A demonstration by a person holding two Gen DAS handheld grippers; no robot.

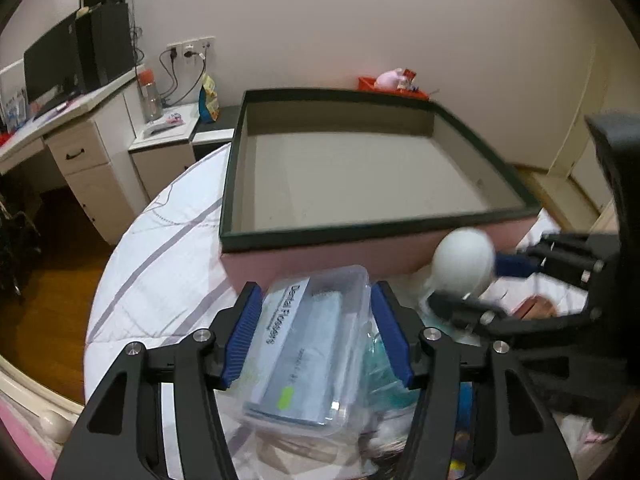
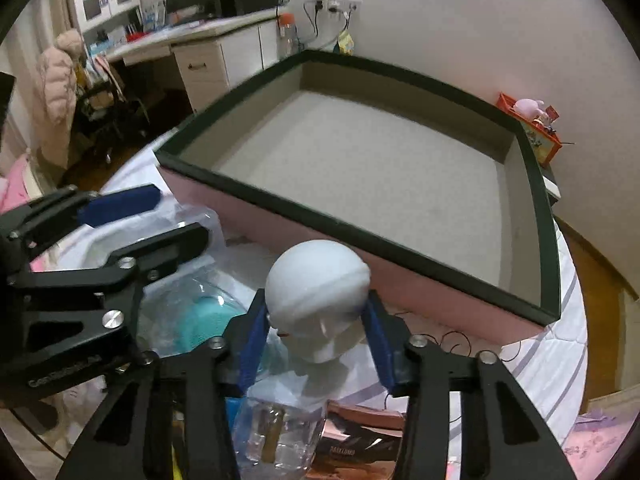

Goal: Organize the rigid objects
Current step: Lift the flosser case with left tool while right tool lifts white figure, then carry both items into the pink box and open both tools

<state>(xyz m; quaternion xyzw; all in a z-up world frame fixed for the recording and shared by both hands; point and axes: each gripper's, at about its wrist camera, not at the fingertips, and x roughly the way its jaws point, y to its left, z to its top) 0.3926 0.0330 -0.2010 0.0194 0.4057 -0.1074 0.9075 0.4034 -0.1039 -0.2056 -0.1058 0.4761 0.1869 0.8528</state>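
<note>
A large shallow box (image 1: 360,232) with a dark green rim, pink sides and an empty grey floor lies on the bed; it also shows in the right wrist view (image 2: 248,216). My left gripper (image 1: 316,336) is shut on a clear plastic box of dental flossers (image 1: 308,344), held just in front of the big box's near wall. My right gripper (image 2: 318,340) is shut on a white foam mannequin head (image 2: 318,280), held before the same wall. The head (image 1: 464,260) and right gripper (image 1: 480,288) also show in the left wrist view, to the right.
A pile of loose items lies under the grippers: a clear bottle (image 2: 276,432), a teal object in plastic (image 2: 204,320), a dark pink package (image 2: 360,436). A striped white bedsheet (image 1: 160,264) covers the bed. A desk with monitor (image 1: 52,68) stands far left. An orange bin (image 2: 536,136) sits behind the box.
</note>
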